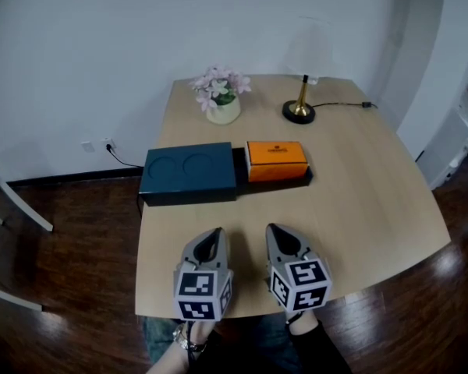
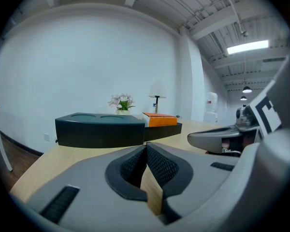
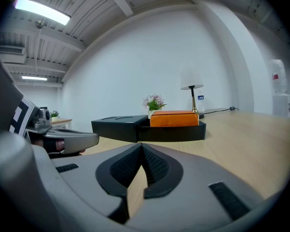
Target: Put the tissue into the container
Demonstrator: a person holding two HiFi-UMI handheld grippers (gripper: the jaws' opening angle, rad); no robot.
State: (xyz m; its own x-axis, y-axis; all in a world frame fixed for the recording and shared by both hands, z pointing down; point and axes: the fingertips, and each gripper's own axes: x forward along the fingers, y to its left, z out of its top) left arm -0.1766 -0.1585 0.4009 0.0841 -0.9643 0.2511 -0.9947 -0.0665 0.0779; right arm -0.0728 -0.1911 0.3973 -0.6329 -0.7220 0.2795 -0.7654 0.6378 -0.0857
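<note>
Both claws sit at the table's (image 1: 374,201) 6 o'clock edge. Left claw (image 1: 216,233) and right claw (image 1: 274,231) are fully closed, nothing between them. Orange tissue box (image 1: 277,160) is at 12 o'clock, apparently resting in the open right end of the dark container (image 1: 189,171). Risk: the box looks wide and smooth, so a shallow pinch could slip or shove the container toward the flower pot (image 1: 222,109).

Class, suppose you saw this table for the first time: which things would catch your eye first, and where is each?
The bright orange box stands out, sitting in the right part of the dark container at mid-table. Behind them a pot of pink flowers and a lamp stand near the far edge. Nearest, the left hand-held gripper and right hand-held gripper sit side by side, jaws shut and empty.
</note>
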